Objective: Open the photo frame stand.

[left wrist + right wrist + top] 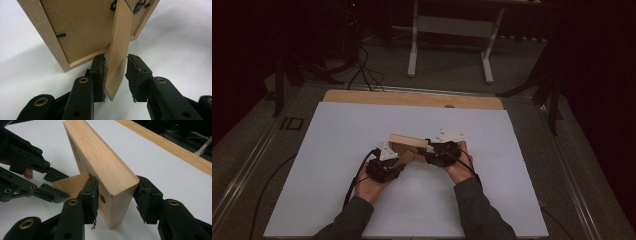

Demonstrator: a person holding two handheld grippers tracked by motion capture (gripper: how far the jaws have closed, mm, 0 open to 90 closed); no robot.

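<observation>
We have the wooden picture frame [408, 142] standing upright on the white bench [337, 165], near its middle, with its back turned toward us. Our right hand-held gripper [115, 196] straddles the frame's end, one pad against the back and the other close by the front face, so it seems to steady the frame, though we cannot tell if both pads press. Our left hand-held gripper [115, 75] has the fold-out stand leg [118, 55] between its jaws: one pad touches the leg, the other stands clear. We judge that the leg is already swung out from the back panel; what is left is to let go and see the frame rest on it unaided.
</observation>
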